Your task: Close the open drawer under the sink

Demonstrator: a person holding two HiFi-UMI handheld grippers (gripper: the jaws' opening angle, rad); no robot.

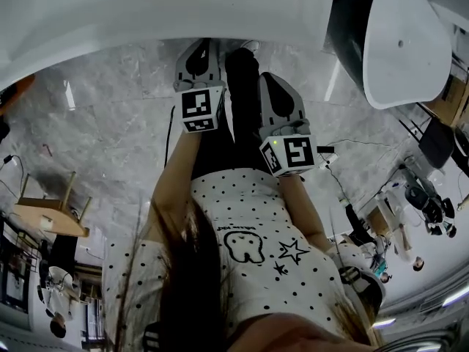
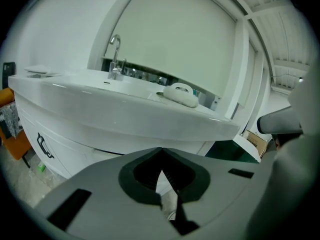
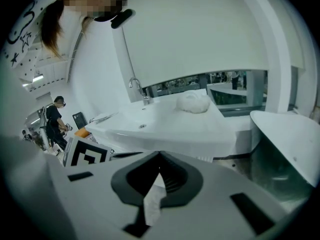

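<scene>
A white sink counter (image 2: 125, 114) with a chrome tap (image 2: 115, 54) and a white cloth (image 2: 181, 95) fills the left gripper view. Below it is a white cabinet front (image 2: 65, 154) with a black handle (image 2: 44, 146). A dark gap runs under the counter, and I cannot tell how far any drawer stands out. My left gripper (image 2: 161, 150) is shut and empty, held in front of the counter and apart from it. My right gripper (image 3: 160, 155) is also shut and empty, facing the same sink counter (image 3: 165, 129). In the head view both grippers (image 1: 199, 50) (image 1: 272, 86) hang side by side above the marble floor.
A white bathtub (image 1: 407, 39) stands to the right and a wooden stool (image 1: 47, 215) to the left. Cables (image 1: 333, 160) lie on the floor. An orange object (image 2: 12, 134) sits left of the cabinet. A person (image 3: 54, 121) stands far back, and a dark glass panel (image 3: 280, 169) is at right.
</scene>
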